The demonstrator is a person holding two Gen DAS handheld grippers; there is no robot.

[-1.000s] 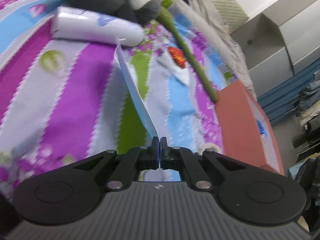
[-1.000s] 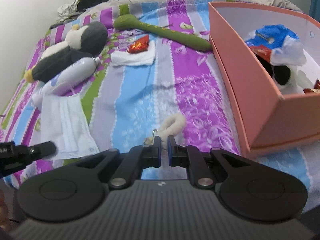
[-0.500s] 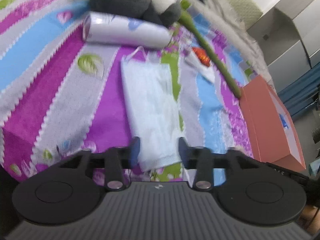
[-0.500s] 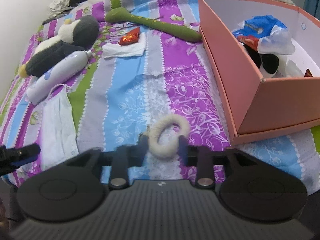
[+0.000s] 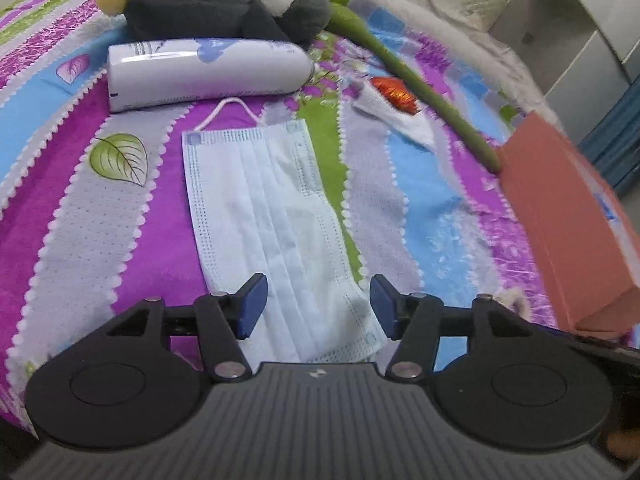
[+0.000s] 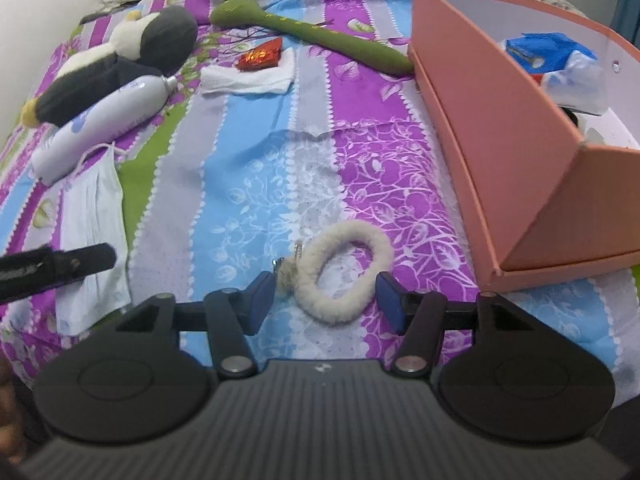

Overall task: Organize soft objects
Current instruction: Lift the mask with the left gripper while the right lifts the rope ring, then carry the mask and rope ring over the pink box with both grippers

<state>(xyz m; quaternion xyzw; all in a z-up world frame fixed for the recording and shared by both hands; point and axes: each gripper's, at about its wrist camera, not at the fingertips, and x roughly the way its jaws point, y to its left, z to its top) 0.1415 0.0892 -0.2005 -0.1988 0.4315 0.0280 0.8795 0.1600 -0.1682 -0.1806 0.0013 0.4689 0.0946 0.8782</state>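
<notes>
A pale blue face mask [image 5: 264, 220] lies flat on the striped bedspread [image 5: 80, 240]. Its near end sits between the jaws of my left gripper [image 5: 318, 304], which are opening, and the pads do not touch it. In the right wrist view a fluffy cream ring [image 6: 340, 276] with a small metal clasp rests on the bedspread between the opening jaws of my right gripper [image 6: 326, 300], also untouched. The mask [image 6: 94, 240] shows at the left there, with one of the left gripper's fingers [image 6: 56, 264] over it.
A plush penguin [image 5: 216, 4], a white bottle [image 5: 208, 72], a long green plush snake [image 6: 320, 36] and a red wrapper [image 6: 260, 56] on white tissue [image 6: 244, 78] lie further back. An open pink box [image 6: 500, 120] holding several items stands at the right.
The left jaws, shut on the mask's raised edge a second ago, have opened and the mask now lies flat. The right jaws, shut at the ring's clasp, have opened around the ring.
</notes>
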